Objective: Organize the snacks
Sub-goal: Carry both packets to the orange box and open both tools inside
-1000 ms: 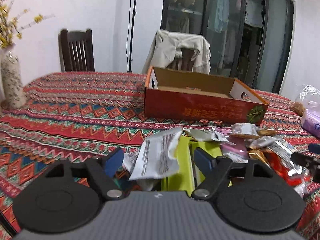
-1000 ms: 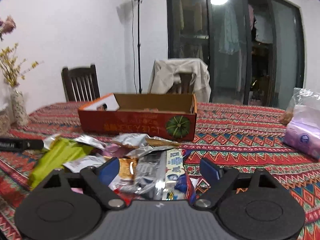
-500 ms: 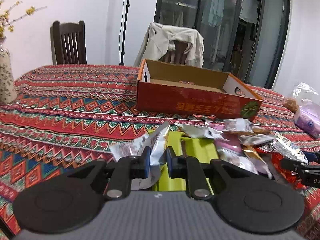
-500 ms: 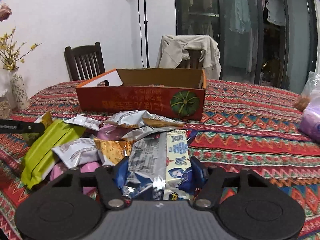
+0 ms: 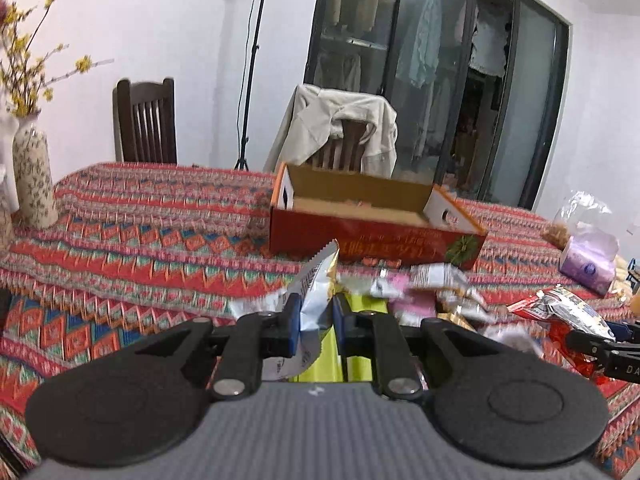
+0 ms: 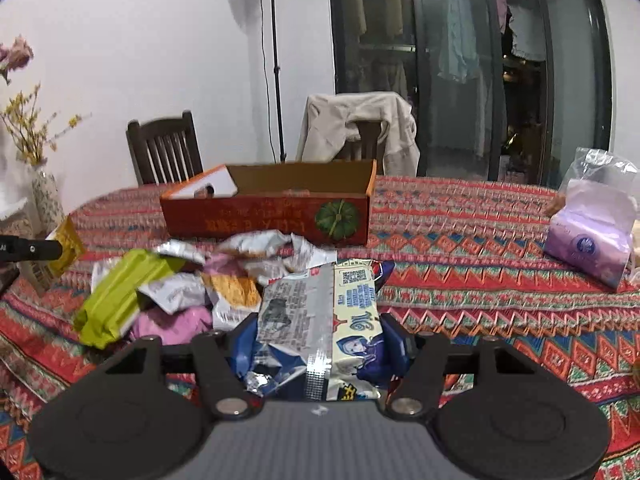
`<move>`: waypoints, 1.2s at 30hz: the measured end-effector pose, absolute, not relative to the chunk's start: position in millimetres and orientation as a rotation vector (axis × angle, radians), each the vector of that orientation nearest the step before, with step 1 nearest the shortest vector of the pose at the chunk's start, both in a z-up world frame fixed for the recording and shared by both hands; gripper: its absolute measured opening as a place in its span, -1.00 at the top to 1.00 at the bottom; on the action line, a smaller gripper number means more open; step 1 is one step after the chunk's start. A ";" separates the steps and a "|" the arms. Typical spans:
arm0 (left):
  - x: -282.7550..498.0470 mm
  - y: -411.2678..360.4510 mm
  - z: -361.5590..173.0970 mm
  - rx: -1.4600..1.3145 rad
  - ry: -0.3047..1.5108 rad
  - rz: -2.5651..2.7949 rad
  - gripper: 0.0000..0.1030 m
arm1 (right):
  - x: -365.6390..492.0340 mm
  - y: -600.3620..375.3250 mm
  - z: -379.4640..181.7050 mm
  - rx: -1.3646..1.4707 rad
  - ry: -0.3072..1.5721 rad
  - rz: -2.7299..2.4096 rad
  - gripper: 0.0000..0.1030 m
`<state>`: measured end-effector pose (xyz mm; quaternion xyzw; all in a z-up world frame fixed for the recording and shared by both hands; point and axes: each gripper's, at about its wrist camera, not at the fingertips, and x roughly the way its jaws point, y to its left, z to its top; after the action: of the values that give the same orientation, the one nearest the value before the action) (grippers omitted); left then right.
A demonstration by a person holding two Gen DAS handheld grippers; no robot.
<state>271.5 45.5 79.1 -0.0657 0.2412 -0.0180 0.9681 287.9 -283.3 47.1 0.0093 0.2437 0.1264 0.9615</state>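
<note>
The left wrist view showed the left gripper (image 5: 316,314) clamped on a silver packet (image 5: 314,300), the packet standing up between the blue pads with its serrated top tilted right. At that view's right edge the right gripper (image 5: 600,344) appeared from the side, carrying a red and silver pack (image 5: 560,308).

The right wrist view alone showed that pack's face: the right gripper (image 6: 320,340) was closed on a blue pack (image 6: 320,320) with printed text and a cartoon figure, its far end pointing at the box (image 6: 272,216). At that view's left edge a gold packet (image 6: 66,246) hung from the left gripper's dark tip.

The pile (image 6: 200,280) of snacks, with a green pack (image 6: 116,296) at its left, lay on the tabletop (image 6: 460,248) between the grippers and the box. The open box stood farther toward the far edge. A tissue pack (image 6: 588,240) sat near the right edge.
</note>
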 end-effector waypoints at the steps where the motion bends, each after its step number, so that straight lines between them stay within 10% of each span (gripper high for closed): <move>1: 277.5 47.5 85.0 -0.131 0.484 -0.044 0.67 | 287.3 -285.8 52.2 0.026 0.479 0.257 -0.21; 10: 415.4 48.2 151.9 -0.049 0.438 -0.099 0.67 | 370.6 -282.4 127.9 -0.022 0.297 0.323 -0.21; 19: 529.9 66.4 109.6 -0.026 0.638 -0.030 0.42 | 567.6 -244.0 104.3 0.015 0.526 0.303 -0.21; 24: 425.5 101.9 83.4 -0.093 0.557 -0.096 -0.84 | 547.3 -242.6 93.1 0.021 0.482 0.319 -0.21; 32: 317.0 106.9 6.7 -0.140 0.776 0.045 -0.70 | 466.9 -253.5 90.4 -0.056 0.437 0.361 -0.21; 36: 303.1 83.5 -0.2 0.007 0.759 0.080 -0.01 | 437.1 -252.2 94.8 -0.041 0.405 0.358 -0.21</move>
<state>303.1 83.5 -0.2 0.0034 0.3704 0.0388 0.9281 437.1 -252.2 94.8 -0.0201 0.2001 0.1768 0.9635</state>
